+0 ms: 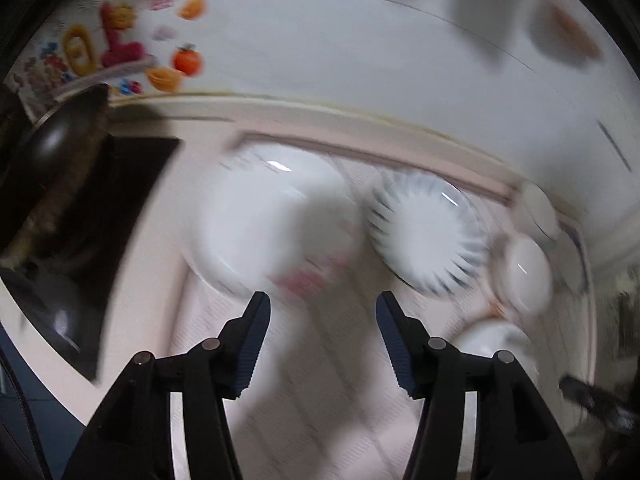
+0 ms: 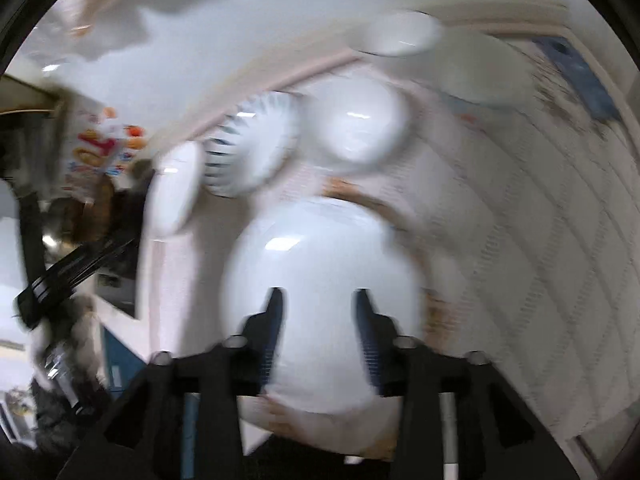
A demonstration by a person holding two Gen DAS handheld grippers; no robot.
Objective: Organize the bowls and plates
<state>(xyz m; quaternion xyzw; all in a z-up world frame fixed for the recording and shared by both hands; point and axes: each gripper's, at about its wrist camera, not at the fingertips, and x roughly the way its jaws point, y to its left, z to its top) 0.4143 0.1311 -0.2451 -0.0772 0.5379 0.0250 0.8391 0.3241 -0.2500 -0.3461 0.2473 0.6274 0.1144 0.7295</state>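
1. Where the right wrist view begins, the right tool [image 2: 318, 308] has its two fingers apart, with a white bowl [image 2: 320, 280] below and between them; the blur does not let me tell if the pads touch it, so I cannot say if it grips
2. Beyond this bowl, in the same view, a second plain white bowl [image 2: 360, 124] lies beside a ribbed plate [image 2: 252, 144] with dark lines on its rim, and a white plate [image 2: 176, 188] stands at the left of that one
3. Farther still, a small white dish [image 2: 400, 34] is near the pale edge of the bench [image 2: 540, 200], which has a quilted pale cover
4. In the left wrist view, the left tool [image 1: 322, 308] is wide open and holds nothing; the cover lies under it
5. Past its tips, a large white plate [image 1: 260, 224] sits on the left and the ribbed plate [image 1: 428, 236] just beside it on the right
6. At the right, a small bowl [image 1: 524, 272] follows, blurred
7. On the far wall, a colourful sticker [image 1: 108, 48] shows, above a dark pan [image 1: 60, 140]
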